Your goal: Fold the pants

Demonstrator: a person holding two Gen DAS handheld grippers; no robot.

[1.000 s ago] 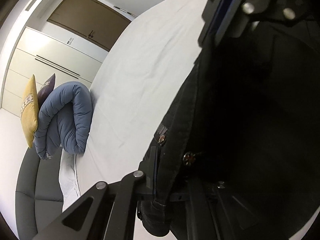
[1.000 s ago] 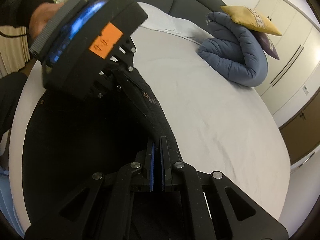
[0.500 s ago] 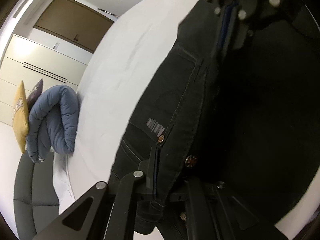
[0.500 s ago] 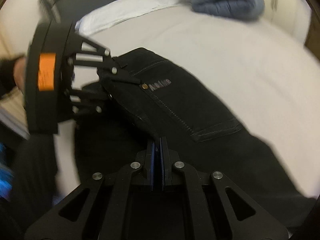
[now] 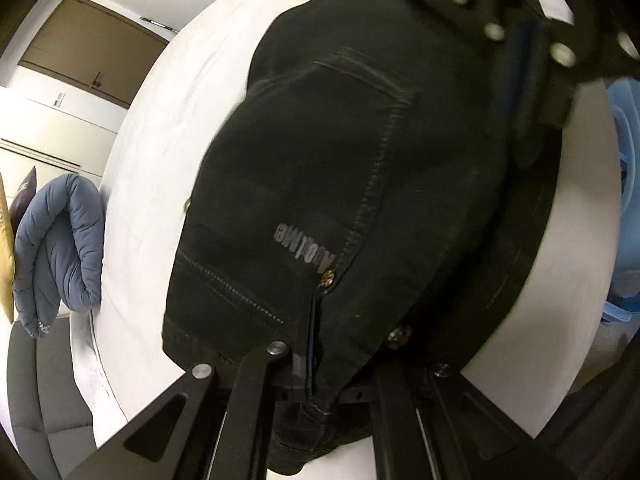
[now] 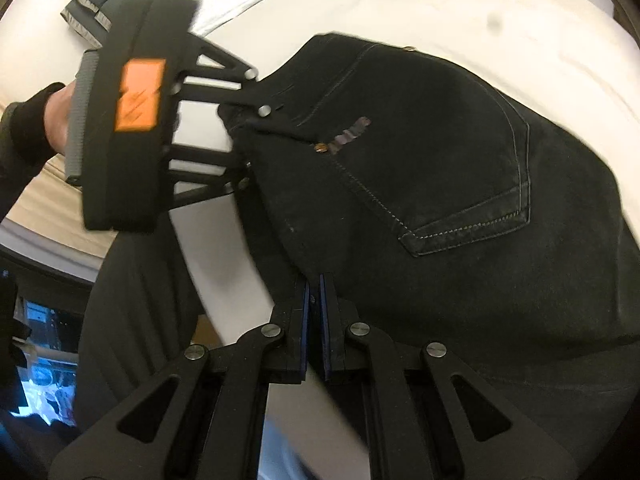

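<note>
Black denim pants (image 5: 340, 184) lie spread on the white bed sheet (image 5: 168, 128), back pocket (image 6: 452, 160) and grey label facing up. My left gripper (image 5: 316, 312) is shut on the waistband near a copper rivet; its far finger is hidden behind the cloth. In the right wrist view the left gripper (image 6: 244, 120), with an orange sticker on its body, pinches the waistband corner, held by a hand (image 6: 56, 116) in a dark sleeve. My right gripper (image 6: 315, 286) is shut on the pants' near edge, and shows blurred as the right gripper (image 5: 520, 56) in the left wrist view.
A rolled blue duvet (image 5: 60, 248) and a yellow pillow (image 5: 5, 256) sit at the bed's head, by a grey padded headboard (image 5: 36, 392). White wardrobes and a brown door (image 5: 92, 52) stand beyond. A blue bin (image 5: 626, 200) is off the bed's edge.
Both grippers came down toward the bed with the pants. The right gripper rolled, and the pants turned so the back pocket now faces up on the sheet.
</note>
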